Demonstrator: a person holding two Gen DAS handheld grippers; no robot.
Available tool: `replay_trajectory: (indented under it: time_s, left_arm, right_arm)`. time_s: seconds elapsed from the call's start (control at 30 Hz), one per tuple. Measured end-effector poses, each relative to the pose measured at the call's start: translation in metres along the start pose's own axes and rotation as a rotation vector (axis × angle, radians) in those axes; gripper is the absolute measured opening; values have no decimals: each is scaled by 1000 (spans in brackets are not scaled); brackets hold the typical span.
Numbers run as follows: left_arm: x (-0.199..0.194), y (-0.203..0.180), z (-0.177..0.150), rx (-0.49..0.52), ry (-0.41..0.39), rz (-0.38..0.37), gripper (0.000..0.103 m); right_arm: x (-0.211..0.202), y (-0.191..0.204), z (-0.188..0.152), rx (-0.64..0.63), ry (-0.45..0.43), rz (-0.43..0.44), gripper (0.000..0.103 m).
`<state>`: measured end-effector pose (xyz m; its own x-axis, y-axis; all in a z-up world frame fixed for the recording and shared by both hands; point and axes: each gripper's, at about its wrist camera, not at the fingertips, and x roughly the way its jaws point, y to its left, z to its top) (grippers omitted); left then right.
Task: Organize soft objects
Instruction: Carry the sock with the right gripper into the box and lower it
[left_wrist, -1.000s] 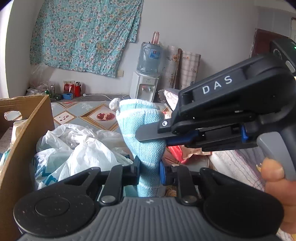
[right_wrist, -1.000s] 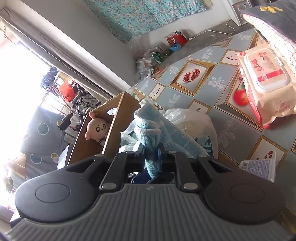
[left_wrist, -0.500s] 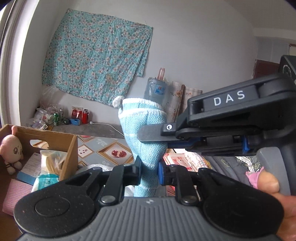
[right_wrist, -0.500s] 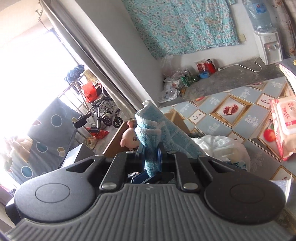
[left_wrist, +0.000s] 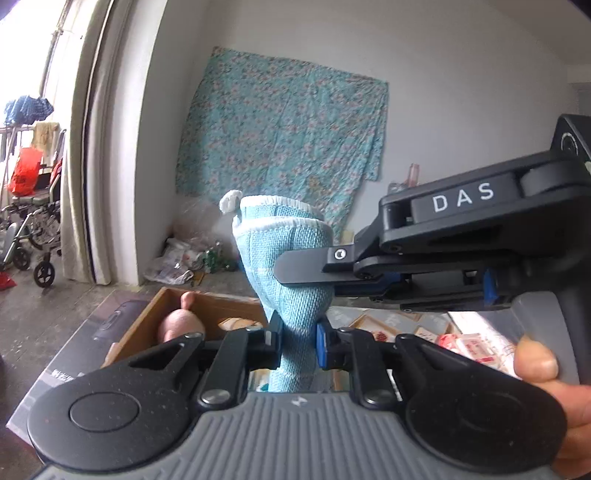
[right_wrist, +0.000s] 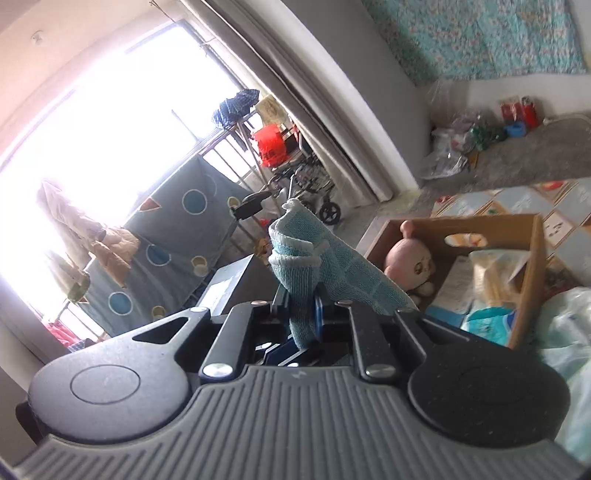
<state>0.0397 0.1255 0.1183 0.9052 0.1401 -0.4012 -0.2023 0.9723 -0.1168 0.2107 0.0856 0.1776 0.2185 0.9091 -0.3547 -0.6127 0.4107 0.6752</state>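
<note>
Left wrist view, nearest first: left gripper (left_wrist: 297, 341) has its jaws drawn narrow and clamped on the lower part of a light blue cloth (left_wrist: 291, 266), which stands up between the pads w/ its white-edged hem on top. Just right of it the right gripper (left_wrist: 314, 266) comes in sideways, its dark finger lying across the cloth's middle; a thumb of the person's hand (left_wrist: 535, 360) shows on the handle at the right edge. Right wrist view agrees: right gripper (right_wrist: 301, 310) jaws nearly together, pinching a bunched fold of the same cloth (right_wrist: 317, 258), the rest draping off to the right. So both grippers hold one cloth, up in the air, not resting on anything. Further off, below and beyond, sits an open cardboard box (right_wrist: 524, 280) on the patterned table, w/ a pink plush doll (right_wrist: 410, 262) at its left end and packets beside it; a white plastic bag (right_wrist: 569, 325) lies near right. Far back: curtain, wheelchair, floral sheet on the wall. Step in hand, I'd judge: carrying the cloth toward the box. Next move prob. needs both hands to bring it over the open top, lower it into free space next to the doll, then let go together so it doesn't snag on the rim.
</note>
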Motion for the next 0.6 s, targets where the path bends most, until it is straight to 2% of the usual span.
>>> replay_trajectory:
  time_s: [0.13,0.27,0.4,0.6]
  left_arm:
    - [11,42,-3,26,79,106,18]
    - [40,73,-12,41,182,195,18]
    - [80,93,-30,65,304,253,18]
    - [117,107,-51,96,442,263,18]
  right_arm:
    - [65,-16,1,133,102,87,11]
    - [132,-33,-13,225,198,100,11]
    - [181,-66,-30,297,277,44,11]
    - [224,-103,-47,327,354,-94,11]
